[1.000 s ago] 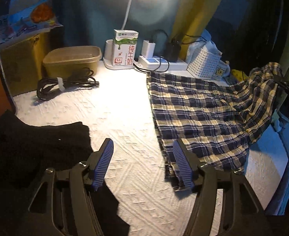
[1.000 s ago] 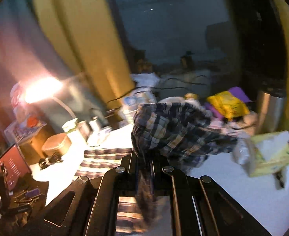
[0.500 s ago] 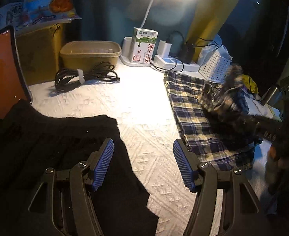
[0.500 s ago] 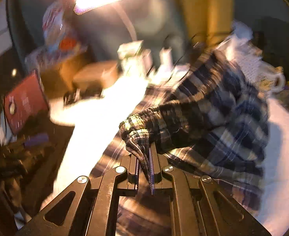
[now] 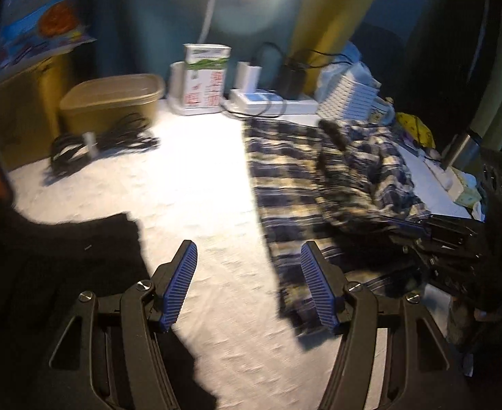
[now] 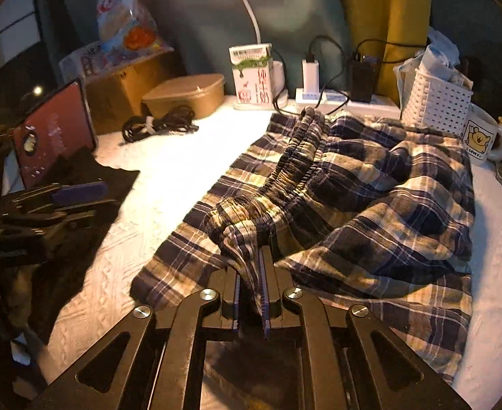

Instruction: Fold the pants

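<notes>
The plaid pants [image 6: 370, 198] lie on the white textured tablecloth [image 6: 169, 157], their elastic waistband end folded over onto the legs in a loose heap. My right gripper [image 6: 251, 259] has a bunch of that waistband fabric between its pads, low over the pants, and its jaws are opening. The left wrist view shows the same pants [image 5: 319, 177] with the right gripper [image 5: 422, 229] at their right edge. My left gripper [image 5: 249, 283] stands open over bare cloth with nothing in it, between the pants and a black garment [image 5: 56, 266].
Along the back stand a milk carton [image 6: 252, 75], a lidded tan tub [image 6: 186, 94], a cable bundle [image 6: 158, 124], a power strip [image 6: 326, 97], a white basket [image 6: 435, 102] and a mug [image 6: 483, 138]. A tablet [image 6: 52, 136] leans at the left.
My right gripper swung the raised waistband end over and down onto the legs lying on the table. The left gripper stayed open beside the black garment.
</notes>
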Demonstrator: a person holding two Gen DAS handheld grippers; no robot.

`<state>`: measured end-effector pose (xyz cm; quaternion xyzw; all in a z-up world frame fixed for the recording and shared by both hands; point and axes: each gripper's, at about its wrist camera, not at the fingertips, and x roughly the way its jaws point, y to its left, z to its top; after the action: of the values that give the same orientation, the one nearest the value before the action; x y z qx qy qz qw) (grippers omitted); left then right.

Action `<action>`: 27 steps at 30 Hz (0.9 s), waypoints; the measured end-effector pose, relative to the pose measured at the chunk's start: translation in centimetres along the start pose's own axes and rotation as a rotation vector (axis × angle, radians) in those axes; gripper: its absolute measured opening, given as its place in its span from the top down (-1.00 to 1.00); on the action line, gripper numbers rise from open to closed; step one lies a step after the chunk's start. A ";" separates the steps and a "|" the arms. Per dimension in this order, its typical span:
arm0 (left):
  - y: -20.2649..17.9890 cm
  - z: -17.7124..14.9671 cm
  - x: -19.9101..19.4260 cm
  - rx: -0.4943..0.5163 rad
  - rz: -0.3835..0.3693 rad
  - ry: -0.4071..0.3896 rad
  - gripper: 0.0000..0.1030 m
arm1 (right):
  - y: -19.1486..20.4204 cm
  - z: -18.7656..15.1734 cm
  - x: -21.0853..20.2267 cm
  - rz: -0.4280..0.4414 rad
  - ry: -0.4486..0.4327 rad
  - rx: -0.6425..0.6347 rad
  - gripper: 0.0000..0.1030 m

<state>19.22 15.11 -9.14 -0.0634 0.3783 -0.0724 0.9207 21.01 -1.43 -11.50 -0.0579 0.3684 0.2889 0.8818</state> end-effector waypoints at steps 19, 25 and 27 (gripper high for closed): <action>-8.5 8.6 12.2 0.216 -0.128 0.176 -0.33 | -13.8 -3.4 -7.5 -0.090 -0.151 0.207 -0.67; -8.6 8.2 15.2 0.229 -0.166 0.231 -0.03 | -16.0 -4.1 -7.0 -0.094 -0.141 0.240 -0.67; -8.7 7.9 15.1 0.235 -0.155 0.217 0.31 | -16.5 -4.3 -6.6 -0.092 -0.134 0.255 -0.67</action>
<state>34.67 4.37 -12.43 0.0239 0.4584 -0.1932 0.8671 23.75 -19.47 -11.89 0.0569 0.3394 0.2024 0.9169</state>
